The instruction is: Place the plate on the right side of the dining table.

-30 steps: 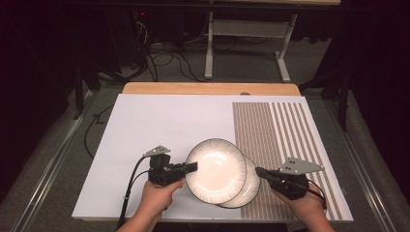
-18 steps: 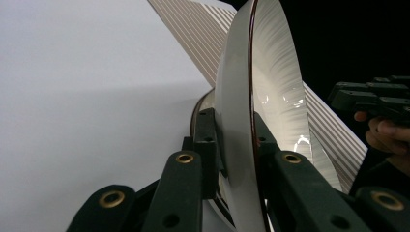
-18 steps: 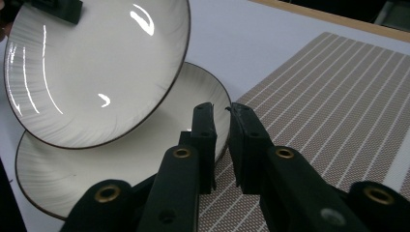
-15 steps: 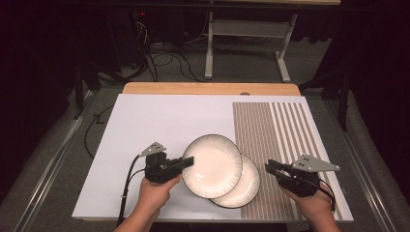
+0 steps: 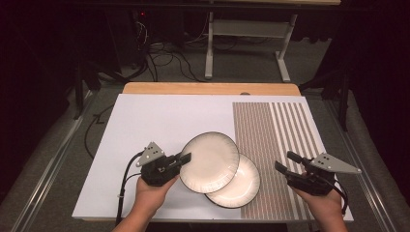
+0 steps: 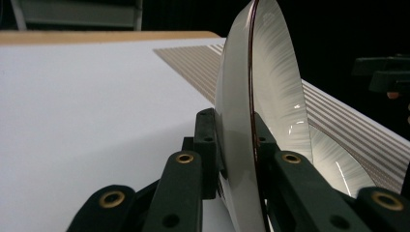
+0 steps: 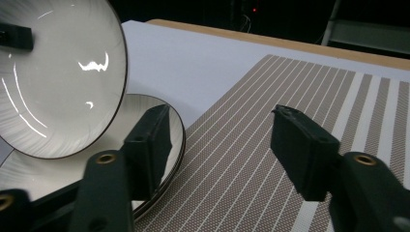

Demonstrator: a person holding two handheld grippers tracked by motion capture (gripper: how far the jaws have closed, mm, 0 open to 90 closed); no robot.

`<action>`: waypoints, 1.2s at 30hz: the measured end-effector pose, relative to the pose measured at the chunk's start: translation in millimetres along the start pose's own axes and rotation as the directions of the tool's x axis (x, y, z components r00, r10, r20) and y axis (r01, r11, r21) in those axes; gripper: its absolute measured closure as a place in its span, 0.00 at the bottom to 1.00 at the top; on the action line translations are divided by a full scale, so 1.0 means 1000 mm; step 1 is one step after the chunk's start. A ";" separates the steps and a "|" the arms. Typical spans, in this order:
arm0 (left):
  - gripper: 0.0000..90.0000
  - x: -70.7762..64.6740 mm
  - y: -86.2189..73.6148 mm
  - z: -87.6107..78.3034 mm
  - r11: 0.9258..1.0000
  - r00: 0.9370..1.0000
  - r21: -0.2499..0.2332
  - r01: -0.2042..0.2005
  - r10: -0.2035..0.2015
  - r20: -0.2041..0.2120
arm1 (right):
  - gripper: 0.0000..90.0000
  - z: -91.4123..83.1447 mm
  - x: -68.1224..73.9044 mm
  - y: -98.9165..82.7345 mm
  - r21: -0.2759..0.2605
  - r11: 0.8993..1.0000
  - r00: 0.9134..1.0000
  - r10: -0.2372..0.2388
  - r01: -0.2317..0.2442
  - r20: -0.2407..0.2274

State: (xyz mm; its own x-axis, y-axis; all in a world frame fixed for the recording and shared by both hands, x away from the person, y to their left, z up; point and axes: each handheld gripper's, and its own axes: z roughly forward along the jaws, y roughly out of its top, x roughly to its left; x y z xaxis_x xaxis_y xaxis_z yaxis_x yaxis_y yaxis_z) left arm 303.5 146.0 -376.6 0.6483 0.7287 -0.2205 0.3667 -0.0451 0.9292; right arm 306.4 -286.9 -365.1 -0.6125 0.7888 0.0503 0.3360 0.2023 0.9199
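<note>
Left gripper (image 5: 185, 157): clamped on rim of top plate (image 5: 211, 162), lifted and tilted above lower plate (image 5: 241, 186) on mat (image 5: 270, 135). Right gripper (image 5: 285, 163): jaws just opening, nothing between, just beside lower plate.

We've got one high camera looking forward and down over the white-covered worktop (image 5: 159, 125); two close ones ride low along the black fingers (image 6: 208, 140), both sharing the raised white dark-rimmed plate (image 7: 53, 82).

At the lower middle of the high view, the raised round white dark-rimmed plate (image 5: 209, 162) hid part of the lower, matching plate (image 5: 239, 186).
</note>
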 end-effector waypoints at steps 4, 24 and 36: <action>0.89 -0.006 0.000 -0.002 0.997 0.997 -0.027 -0.070 0.069 -0.019 | 0.27 -0.004 -0.002 0.000 -0.031 1.000 1.000 0.008 -0.008 0.010; 0.88 -0.001 -0.003 -0.011 0.988 0.989 -0.058 -0.143 0.141 -0.034 | 0.01 -0.005 -0.004 0.000 -0.054 0.999 0.999 0.008 -0.005 0.049; 0.87 0.000 -0.002 -0.012 0.986 0.987 -0.044 -0.159 0.158 -0.023 | 0.01 -0.005 0.004 0.006 -0.080 0.997 1.000 -0.006 0.008 0.026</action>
State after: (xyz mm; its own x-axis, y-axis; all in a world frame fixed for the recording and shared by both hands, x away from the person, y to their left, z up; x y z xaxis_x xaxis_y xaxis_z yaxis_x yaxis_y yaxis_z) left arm 294.8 153.9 -374.8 0.6823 0.7283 -0.0641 0.2291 -0.1298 0.9647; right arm 302.6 -285.7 -358.0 -0.5958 0.8024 0.0345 0.2725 0.1616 0.9485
